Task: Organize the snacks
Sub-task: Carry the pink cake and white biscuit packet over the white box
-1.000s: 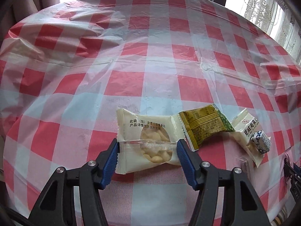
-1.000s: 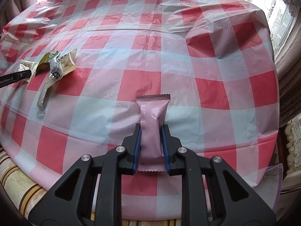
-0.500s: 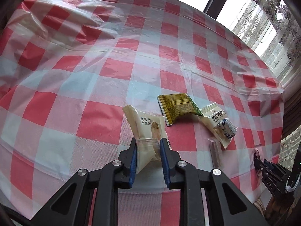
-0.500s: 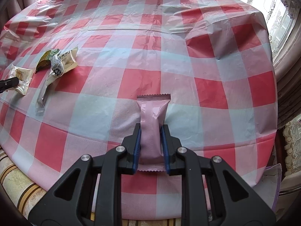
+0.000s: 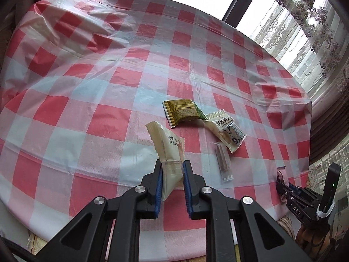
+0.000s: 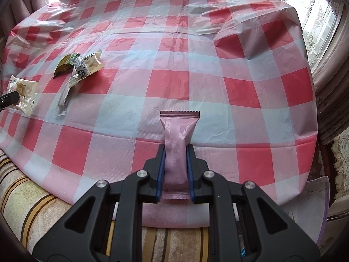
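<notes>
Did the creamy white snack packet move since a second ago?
Yes. The creamy white snack packet, pinched in the left gripper, has come away from the green packet it lay touching and tipped up on edge.

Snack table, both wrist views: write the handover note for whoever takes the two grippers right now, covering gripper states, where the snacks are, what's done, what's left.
Left gripper: shut on the cream peanut packet, lifted off the checked tablecloth.
Right gripper: shut on the pink bar near the table's edge.
On the cloth, clustered: green-gold packet, cream packet with a blue-white candy on it, clear-wrapped brown stick.
Done: two snacks gripped.
Left: place both, then sort the four lying loose.
</notes>
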A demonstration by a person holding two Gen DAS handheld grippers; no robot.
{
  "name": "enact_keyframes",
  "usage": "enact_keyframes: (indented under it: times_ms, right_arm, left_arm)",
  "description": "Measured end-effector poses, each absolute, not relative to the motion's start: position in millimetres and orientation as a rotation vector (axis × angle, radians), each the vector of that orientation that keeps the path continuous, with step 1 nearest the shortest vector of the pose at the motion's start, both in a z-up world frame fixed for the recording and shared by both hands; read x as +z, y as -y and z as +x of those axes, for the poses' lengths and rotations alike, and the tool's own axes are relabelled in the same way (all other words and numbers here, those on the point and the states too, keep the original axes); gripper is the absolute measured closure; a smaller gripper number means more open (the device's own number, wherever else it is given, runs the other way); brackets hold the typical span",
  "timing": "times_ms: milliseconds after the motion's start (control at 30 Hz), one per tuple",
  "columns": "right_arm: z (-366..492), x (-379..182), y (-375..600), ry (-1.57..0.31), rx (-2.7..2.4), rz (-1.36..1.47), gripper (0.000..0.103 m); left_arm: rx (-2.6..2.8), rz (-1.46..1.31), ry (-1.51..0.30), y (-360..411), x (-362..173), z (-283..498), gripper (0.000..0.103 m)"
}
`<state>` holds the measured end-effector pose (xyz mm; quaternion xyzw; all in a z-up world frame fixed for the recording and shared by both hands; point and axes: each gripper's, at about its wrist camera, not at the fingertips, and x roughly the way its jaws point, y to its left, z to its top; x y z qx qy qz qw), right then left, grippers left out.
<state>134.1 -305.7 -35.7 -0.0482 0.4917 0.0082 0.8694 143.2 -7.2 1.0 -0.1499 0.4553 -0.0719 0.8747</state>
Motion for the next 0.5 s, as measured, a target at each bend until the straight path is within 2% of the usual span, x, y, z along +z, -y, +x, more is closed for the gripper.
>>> enact_keyframes:
  times_ms: [500]
  right_arm:
    - [79,-13,320,-0.994,0.000,-0.041,0.082]
  left_arm:
    - [-0.279,-0.272,-0.909,56,29,107,0.085]
